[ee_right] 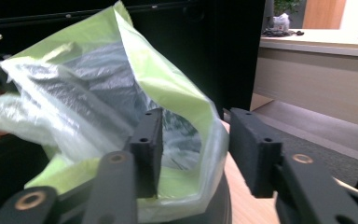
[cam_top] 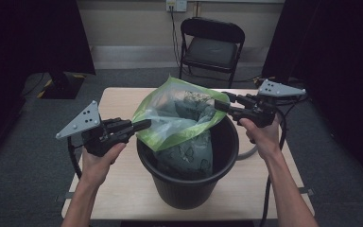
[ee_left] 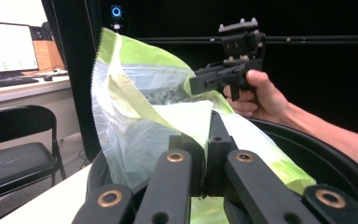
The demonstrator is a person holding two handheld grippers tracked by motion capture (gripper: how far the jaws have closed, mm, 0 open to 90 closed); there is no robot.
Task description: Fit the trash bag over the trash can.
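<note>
Over table (cam_top: 123, 101) and bin (cam_top: 189, 184): left gripper (cam_top: 142, 125) jaws clamping bag (cam_top: 179, 113), right gripper (cam_top: 221, 105) jaws half-open, released.

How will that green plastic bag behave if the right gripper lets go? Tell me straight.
The green plastic bag is thin, see-through film, creased and sagging, so it is probably floppy and light. The left gripper is shut on its rim; the right gripper stands open around the far rim, so that side will likely slump into the black bucket.
</note>
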